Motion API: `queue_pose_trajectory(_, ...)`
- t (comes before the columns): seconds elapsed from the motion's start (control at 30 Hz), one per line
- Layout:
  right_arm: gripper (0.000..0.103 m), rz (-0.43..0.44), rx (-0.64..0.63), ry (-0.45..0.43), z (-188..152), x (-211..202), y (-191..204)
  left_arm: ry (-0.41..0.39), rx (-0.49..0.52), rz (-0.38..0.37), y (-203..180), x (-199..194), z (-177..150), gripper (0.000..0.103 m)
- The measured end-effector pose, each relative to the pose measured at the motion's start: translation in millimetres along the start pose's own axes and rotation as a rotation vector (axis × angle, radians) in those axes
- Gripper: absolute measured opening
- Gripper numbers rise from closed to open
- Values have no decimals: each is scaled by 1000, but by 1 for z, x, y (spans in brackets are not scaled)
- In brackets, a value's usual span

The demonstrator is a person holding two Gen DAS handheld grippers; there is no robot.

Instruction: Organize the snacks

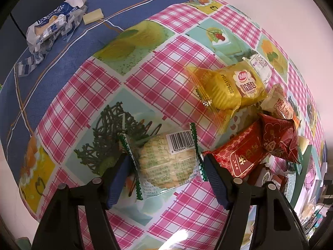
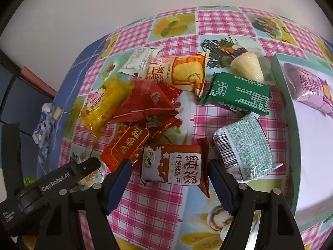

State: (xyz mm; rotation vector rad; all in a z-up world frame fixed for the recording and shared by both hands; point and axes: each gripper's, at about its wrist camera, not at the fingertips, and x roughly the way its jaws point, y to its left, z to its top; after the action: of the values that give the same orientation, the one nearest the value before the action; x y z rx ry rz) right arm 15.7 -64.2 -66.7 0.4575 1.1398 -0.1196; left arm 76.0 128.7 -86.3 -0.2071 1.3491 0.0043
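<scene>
In the left wrist view my left gripper (image 1: 166, 166) is open, its fingers on either side of a clear green-edged cracker pack (image 1: 165, 165) lying on the checked tablecloth. A yellow bread pack (image 1: 231, 87) and red packs (image 1: 247, 153) lie to its right. In the right wrist view my right gripper (image 2: 169, 176) is open around a brown-and-white milk biscuit pack (image 2: 174, 166). Beyond lie a red pack (image 2: 127, 145), a red triangular pack (image 2: 145, 104), a yellow bread pack (image 2: 104, 104), an orange Swiss roll pack (image 2: 179, 70), a green pack (image 2: 235, 92), a silver-green pack (image 2: 243, 145) and a jelly cup (image 2: 248, 65).
A green-rimmed white tray (image 2: 289, 137) at the right holds a purple Swiss roll pack (image 2: 308, 87). A torn blue-white wrapper (image 1: 52, 25) and a pale stick (image 1: 93, 16) lie on the blue cloth at far left. The left gripper's body (image 2: 54, 183) shows at lower left in the right wrist view.
</scene>
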Motion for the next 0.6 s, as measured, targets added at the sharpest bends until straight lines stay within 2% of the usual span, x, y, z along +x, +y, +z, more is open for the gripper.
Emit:
queue_pose_trajectory(0.33, 78, -87, -71, 17, -6, 17, 14, -2, 20, 14, -2, 1, 0, 74)
queue_pose_trajectory(0.6, 78, -224, -200, -1, -14, 28, 35, -8, 32, 22, -4, 4, -1, 74)
